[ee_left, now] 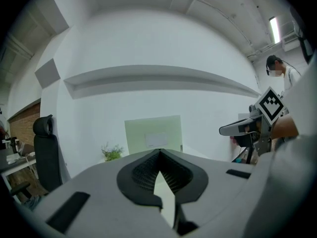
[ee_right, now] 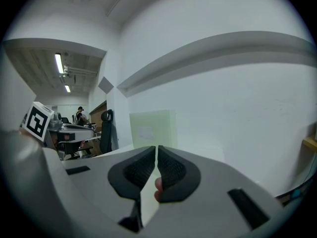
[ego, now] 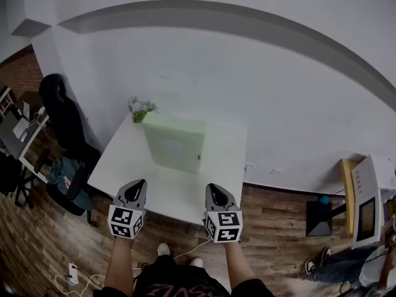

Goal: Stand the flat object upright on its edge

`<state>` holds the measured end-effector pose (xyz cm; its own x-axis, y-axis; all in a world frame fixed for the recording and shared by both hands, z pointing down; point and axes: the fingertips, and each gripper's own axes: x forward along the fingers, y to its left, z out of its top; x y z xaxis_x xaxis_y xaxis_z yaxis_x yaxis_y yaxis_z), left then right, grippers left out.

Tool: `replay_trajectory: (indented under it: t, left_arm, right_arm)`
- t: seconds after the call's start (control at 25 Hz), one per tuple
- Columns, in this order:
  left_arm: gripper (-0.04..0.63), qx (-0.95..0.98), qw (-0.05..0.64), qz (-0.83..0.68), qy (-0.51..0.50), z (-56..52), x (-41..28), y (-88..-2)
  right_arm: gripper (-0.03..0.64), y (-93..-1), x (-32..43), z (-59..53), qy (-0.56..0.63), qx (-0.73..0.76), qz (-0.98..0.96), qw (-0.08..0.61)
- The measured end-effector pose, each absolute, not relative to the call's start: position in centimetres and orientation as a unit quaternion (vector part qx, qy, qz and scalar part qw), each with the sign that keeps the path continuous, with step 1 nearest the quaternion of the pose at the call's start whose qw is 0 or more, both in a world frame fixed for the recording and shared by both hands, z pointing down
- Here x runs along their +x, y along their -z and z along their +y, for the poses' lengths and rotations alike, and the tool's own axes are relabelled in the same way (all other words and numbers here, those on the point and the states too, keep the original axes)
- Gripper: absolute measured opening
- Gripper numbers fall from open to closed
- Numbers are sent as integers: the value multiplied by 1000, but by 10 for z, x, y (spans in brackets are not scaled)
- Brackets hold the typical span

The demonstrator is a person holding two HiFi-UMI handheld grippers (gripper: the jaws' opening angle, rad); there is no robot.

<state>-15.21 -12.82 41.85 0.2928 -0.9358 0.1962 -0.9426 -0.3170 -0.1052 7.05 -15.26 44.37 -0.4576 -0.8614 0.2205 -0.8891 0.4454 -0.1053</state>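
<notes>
Two things sit on the tabletop (ego: 124, 163), that's it: a pale green flat box (ego: 174, 142) and a little leafy plant (ego: 141, 109). The flat box is standing upright on its edge toward the far side, roughly mid-tabletop. Its broad face is turned to the head camera, with a paler label-looking rectangle on it. It's closed up, so no clue what's inside. The plant is at the far left corner, near the box's left side, and I can't make out whatever pot it's in. Both tongs are back at the near edge, well apart from the box. Left tongs (ee_left: 159, 153): jaws pressed together at the tips, nothing between them. Right tongs (ee_right: 155, 148): same deal, pads closed up with only a hairline slit, empty. Both point toward the box, marker cubes on the person's side. The tabletop is white and pushed up against a white wall (ego: 260, 85) that has a long raised band running across it. The floor (ego: 272, 228) is wood planks, with a white power strip (ego: 73, 273) and cables down near the person's left side. A black office chair (ego: 62, 113) stands off the left of the tabletop, and past it there's another desk (ego: 25, 135) with stuff on it. Off to the right is a white machine (ego: 368, 203) with a dark screen. Another person (ee_right: 79, 114) stands way back in the room.
</notes>
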Motion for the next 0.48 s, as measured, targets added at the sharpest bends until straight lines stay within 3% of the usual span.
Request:
replay_trajectory:
  t: [0.48]
  left_arm:
    - [15,817,-12,-570,-86,-113,-172,-382]
  right_arm:
    - [34,-409,56,-132,-83,534,-839,61]
